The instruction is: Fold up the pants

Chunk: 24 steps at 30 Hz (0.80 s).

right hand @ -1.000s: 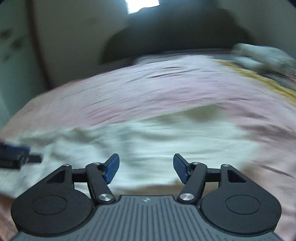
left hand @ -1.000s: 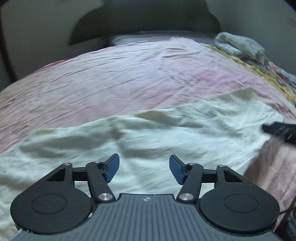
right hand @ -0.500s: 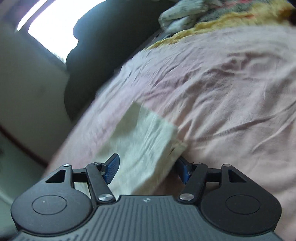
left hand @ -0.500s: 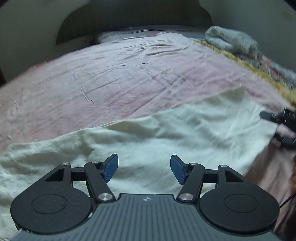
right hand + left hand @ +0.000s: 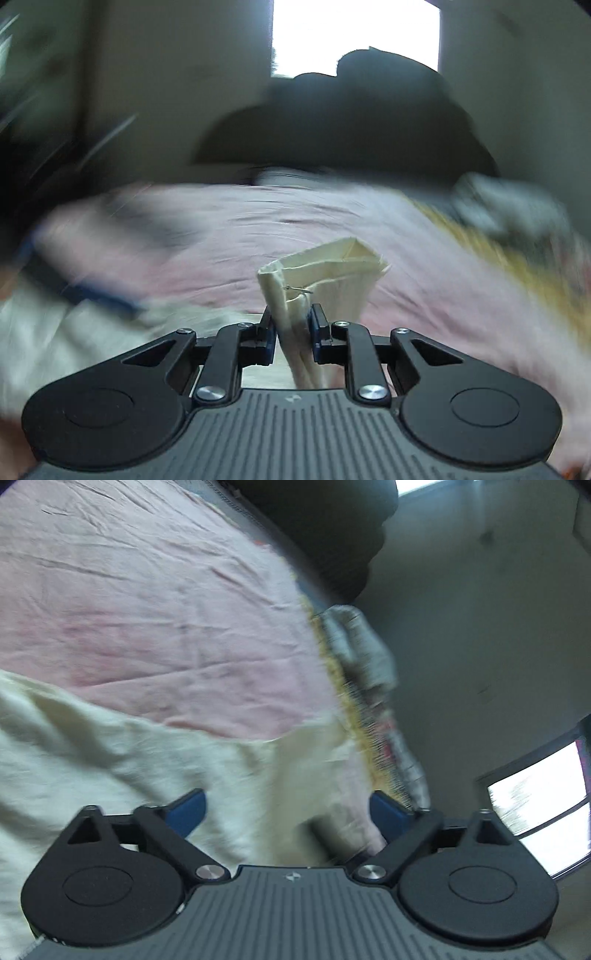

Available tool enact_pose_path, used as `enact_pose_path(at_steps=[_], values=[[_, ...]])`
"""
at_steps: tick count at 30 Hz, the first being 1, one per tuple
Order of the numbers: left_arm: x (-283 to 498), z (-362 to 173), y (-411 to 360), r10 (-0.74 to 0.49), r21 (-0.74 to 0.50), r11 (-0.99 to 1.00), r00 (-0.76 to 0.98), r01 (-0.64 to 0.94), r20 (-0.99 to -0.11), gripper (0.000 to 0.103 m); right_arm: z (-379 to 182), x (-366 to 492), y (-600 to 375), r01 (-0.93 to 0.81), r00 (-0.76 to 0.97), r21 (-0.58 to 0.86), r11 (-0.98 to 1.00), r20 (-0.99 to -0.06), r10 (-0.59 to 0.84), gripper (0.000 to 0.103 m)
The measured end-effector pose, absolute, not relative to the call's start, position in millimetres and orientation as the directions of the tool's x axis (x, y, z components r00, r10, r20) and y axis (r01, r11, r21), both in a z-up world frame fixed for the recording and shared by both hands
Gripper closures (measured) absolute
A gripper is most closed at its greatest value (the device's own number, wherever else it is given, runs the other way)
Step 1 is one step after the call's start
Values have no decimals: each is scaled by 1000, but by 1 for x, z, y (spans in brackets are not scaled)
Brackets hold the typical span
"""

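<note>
The cream pants (image 5: 122,768) lie spread on a pink bedsheet (image 5: 155,620). My left gripper (image 5: 288,812) is open, tilted, with its blue fingers astride the pants' right edge, where a fold of cloth rises between them. My right gripper (image 5: 291,328) is shut on a bunched corner of the pants (image 5: 325,269), which stands up above the fingers. The rest of the pants shows blurred at the lower left of the right wrist view (image 5: 55,332), with the left gripper (image 5: 85,291) as a dark blue streak over it.
A yellow patterned blanket (image 5: 362,716) and a grey-white bundle (image 5: 362,650) lie along the bed's right edge. A dark headboard (image 5: 343,125) stands at the far end under a bright window (image 5: 354,33). A wall and another window (image 5: 539,790) are to the right.
My right gripper has closed on the pants' corner and lifted it. My left gripper has swung right and tilted, now over the pants' right edge.
</note>
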<state>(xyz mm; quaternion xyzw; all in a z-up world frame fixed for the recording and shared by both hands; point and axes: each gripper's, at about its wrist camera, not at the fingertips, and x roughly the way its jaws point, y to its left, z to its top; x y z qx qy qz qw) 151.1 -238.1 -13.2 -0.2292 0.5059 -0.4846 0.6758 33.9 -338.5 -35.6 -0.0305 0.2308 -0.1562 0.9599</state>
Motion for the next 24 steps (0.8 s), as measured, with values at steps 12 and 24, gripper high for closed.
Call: enact_pose_path(at_steps=[12, 24], values=[[183, -36, -235, -734, -635, 645, 115, 424, -669, 97, -50, 46, -246, -2, 870, -281, 960, -474, -137, 85], [175, -14, -122, -384, -155, 873, 454, 463, -804, 95, -65, 92, -135, -375, 837, -232, 898, -501, 220, 85]])
